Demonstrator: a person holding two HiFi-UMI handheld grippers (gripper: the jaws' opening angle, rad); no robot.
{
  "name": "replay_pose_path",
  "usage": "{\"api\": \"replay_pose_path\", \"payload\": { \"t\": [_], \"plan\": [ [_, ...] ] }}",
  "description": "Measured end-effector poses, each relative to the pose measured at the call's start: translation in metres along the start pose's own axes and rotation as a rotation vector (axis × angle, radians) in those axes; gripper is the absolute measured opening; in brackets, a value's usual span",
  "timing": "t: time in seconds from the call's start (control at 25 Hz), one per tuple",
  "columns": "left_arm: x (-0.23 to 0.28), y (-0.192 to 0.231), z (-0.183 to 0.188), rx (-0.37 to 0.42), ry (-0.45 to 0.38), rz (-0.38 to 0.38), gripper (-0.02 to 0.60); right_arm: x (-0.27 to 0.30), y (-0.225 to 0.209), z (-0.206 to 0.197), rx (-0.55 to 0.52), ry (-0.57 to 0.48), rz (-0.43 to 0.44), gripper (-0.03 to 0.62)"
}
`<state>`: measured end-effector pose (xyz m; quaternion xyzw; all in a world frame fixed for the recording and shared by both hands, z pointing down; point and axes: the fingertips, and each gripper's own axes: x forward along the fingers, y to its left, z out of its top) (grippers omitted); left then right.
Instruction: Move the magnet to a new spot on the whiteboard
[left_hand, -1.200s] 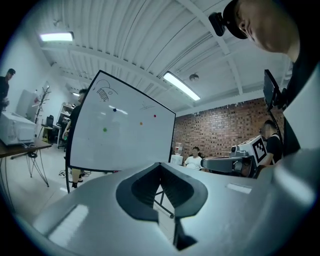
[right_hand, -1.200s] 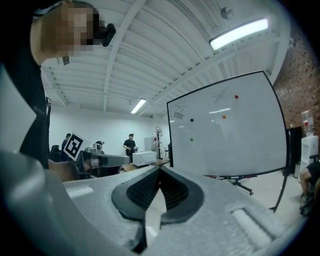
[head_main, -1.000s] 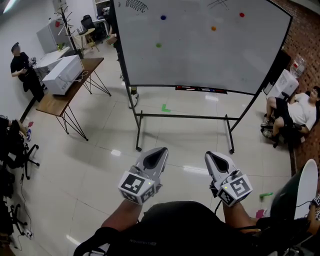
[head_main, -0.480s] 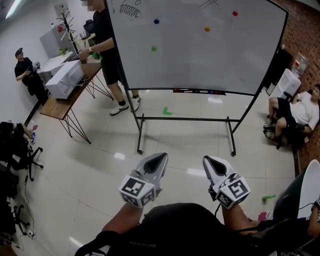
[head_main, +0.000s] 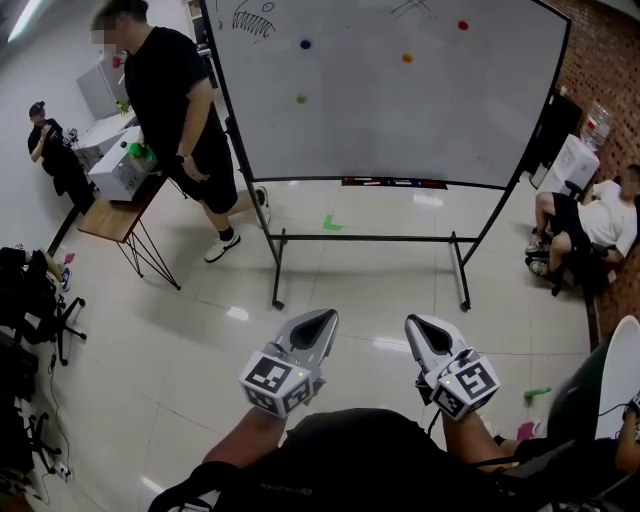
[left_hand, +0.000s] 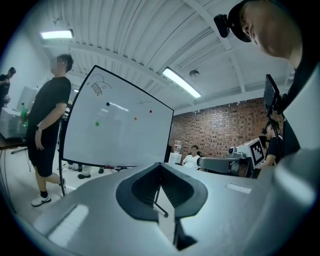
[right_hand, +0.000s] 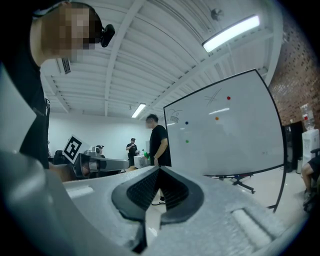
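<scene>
The whiteboard (head_main: 400, 100) stands on a wheeled frame a few steps ahead. Four small round magnets stick to its upper part: blue (head_main: 305, 44), green (head_main: 301, 99), orange (head_main: 407, 58) and red (head_main: 462, 25). My left gripper (head_main: 322, 318) and right gripper (head_main: 417, 322) are held side by side low in the head view, pointing at the board and far short of it. Both are shut with nothing between the jaws. The left gripper view shows its closed tips (left_hand: 160, 165) below the board (left_hand: 120, 140). In the right gripper view, closed tips (right_hand: 159, 169) sit left of the board (right_hand: 235, 140).
A person in black (head_main: 180, 110) walks past the board's left post, next to a wooden table (head_main: 110, 205) with white boxes. Another person sits against the brick wall at right (head_main: 590, 225). A third stands far left (head_main: 50, 150). Shiny floor lies between me and the board's feet (head_main: 275, 300).
The person in black has come out from behind the board's left edge and walked forward along the table. Both grippers look the same, still shut.
</scene>
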<state>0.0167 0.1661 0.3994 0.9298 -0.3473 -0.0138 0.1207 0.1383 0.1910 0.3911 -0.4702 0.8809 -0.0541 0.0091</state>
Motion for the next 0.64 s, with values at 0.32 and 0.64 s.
{"api": "replay_pose_path", "payload": {
  "t": [0.32, 0.64],
  "plan": [
    [-0.005, 0.002, -0.001, 0.017, 0.020, 0.005, 0.017, 0.002, 0.005, -0.006, 0.003, 0.013, 0.013, 0.002],
    [-0.013, 0.000, -0.008, 0.031, 0.027, 0.004, 0.017, 0.000, 0.015, -0.014, 0.001, 0.024, 0.024, 0.002]
  ]
}}
